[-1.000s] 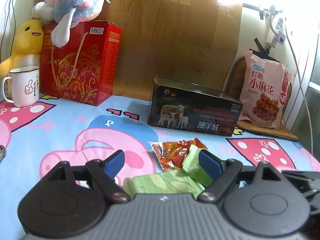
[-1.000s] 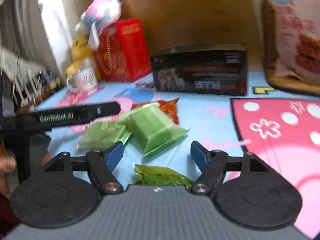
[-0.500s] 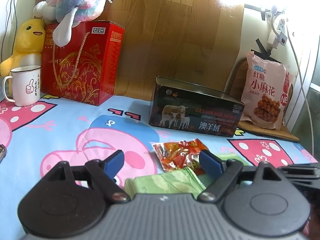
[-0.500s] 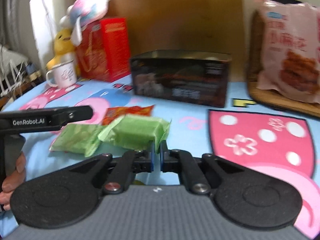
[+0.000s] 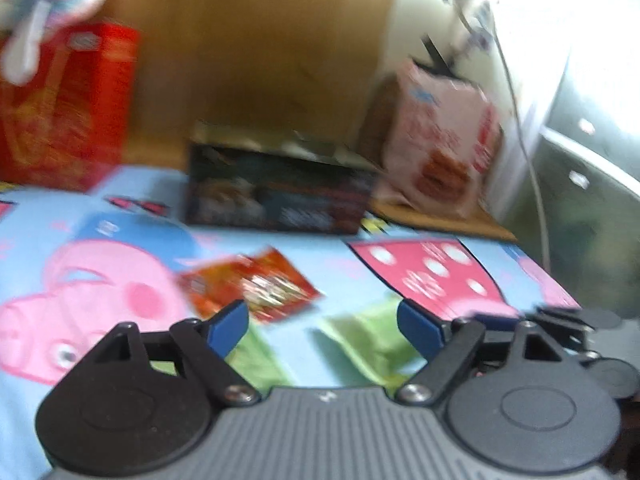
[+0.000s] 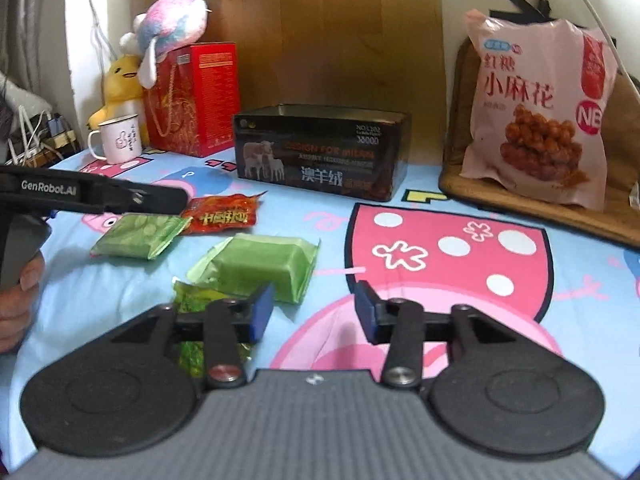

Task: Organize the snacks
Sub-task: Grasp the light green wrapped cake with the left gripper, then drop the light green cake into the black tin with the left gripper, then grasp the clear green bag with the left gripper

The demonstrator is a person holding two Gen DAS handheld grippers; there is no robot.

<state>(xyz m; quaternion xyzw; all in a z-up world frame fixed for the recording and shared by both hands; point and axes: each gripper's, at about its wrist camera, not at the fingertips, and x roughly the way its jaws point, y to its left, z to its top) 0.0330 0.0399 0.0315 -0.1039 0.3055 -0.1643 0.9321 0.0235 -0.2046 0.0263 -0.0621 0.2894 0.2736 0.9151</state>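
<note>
Several snack packets lie on the cartoon tablecloth [image 6: 480, 216]: a green block packet [image 6: 264, 264], a flat green packet [image 6: 140, 234], a red-orange packet [image 6: 224, 216] and a small yellow-green packet [image 6: 196, 296]. An open dark tin box [image 6: 324, 152] stands behind them. My right gripper [image 6: 314, 314] is open and empty, just right of the green block packet. My left gripper [image 5: 322, 330] is open and empty above the cloth, with the red-orange packet [image 5: 256, 284] ahead and green packets [image 5: 360, 336] between its fingers; that view is blurred.
A red gift box [image 6: 192, 100] with plush toys [image 6: 168, 28] and a white mug [image 6: 118, 138] stand at the back left. A large pink snack bag [image 6: 540, 112] leans on a wooden board at the back right. A cable hangs there.
My right gripper was shut by the green block packet and has opened and pulled back; the packet lies on the cloth. My left gripper has swung to the right, blurring its view.
</note>
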